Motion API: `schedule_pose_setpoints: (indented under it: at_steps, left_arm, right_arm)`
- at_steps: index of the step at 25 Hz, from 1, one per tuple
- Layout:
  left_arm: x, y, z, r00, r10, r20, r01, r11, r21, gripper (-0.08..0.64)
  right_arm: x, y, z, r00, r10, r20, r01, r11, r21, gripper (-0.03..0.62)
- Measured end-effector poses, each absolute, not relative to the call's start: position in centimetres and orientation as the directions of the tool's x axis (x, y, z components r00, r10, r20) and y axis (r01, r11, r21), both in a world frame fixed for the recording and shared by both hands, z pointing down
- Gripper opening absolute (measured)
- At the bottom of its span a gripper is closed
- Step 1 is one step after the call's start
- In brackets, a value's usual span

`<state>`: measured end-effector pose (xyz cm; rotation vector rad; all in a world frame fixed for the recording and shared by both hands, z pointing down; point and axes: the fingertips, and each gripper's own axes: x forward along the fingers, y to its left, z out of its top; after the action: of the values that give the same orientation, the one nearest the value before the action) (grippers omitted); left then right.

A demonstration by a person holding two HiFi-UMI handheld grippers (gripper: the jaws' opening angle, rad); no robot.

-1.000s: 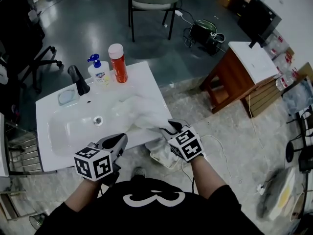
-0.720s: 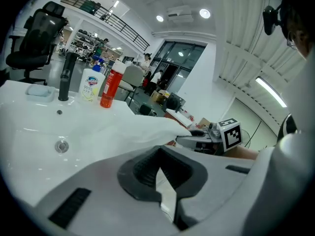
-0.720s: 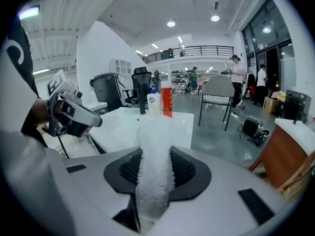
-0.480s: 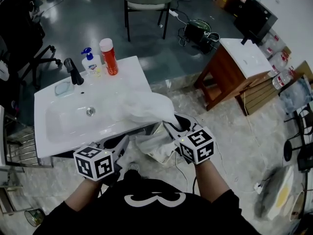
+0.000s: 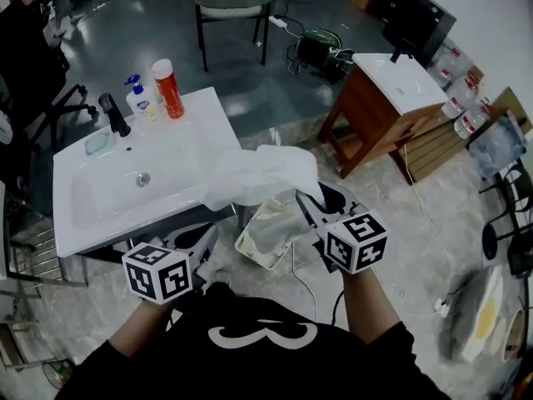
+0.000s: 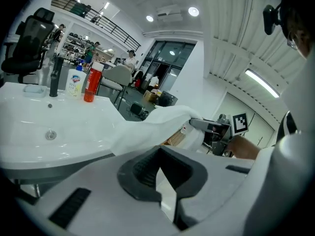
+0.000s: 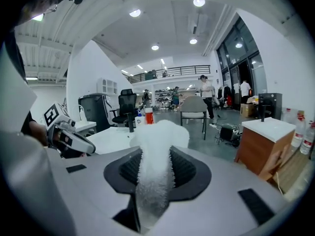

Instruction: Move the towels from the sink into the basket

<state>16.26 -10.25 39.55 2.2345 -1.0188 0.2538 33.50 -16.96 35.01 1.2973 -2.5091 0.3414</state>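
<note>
A white towel (image 5: 258,173) hangs in the air, one end still draped over the right edge of the white sink (image 5: 79,223) and the other end clamped in my right gripper (image 5: 306,200). In the right gripper view the towel (image 7: 156,141) fills the gap between the dark pads (image 7: 184,168). Below the towel, a cream basket (image 5: 246,247) sits on the floor with white cloth inside. My left gripper (image 5: 203,240) hovers low in front of the sink, its jaws together and holding nothing. The left gripper view shows the stretched towel (image 6: 147,129) leading to the right gripper (image 6: 214,129).
A black tap (image 5: 113,113), a soap pump bottle (image 5: 136,98) and an orange can (image 5: 168,88) stand at the sink's far edge. A wooden stand with a white top (image 5: 391,98) is at the right, and a chair (image 5: 233,2) behind. A cable (image 5: 304,277) runs across the floor near the basket.
My right gripper has pulled the towel rightward out of the sink bowl, so it now hangs above the basket. The left gripper has stayed low in front of the sink.
</note>
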Motion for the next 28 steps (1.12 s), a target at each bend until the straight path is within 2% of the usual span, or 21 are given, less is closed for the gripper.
schedule_pose_setpoints:
  at_steps: [16,28]
  left_arm:
    - [20.8,-7.5,41.3,0.713,-0.547,0.438,-0.699,-0.511,0.501,0.005]
    - [22.6,-12.0,48.6,0.715,-0.460,0.526,-0.698,-0.491,0.520,0.005]
  right_arm:
    - [40.8,-13.0,37.4,-0.447,-0.830,0.334,-0.894,0.414,-0.169,0.123]
    - [41.0,-16.3,50.0,-0.428,-0.753,0.500,-0.903,0.336,-0.268,0.125]
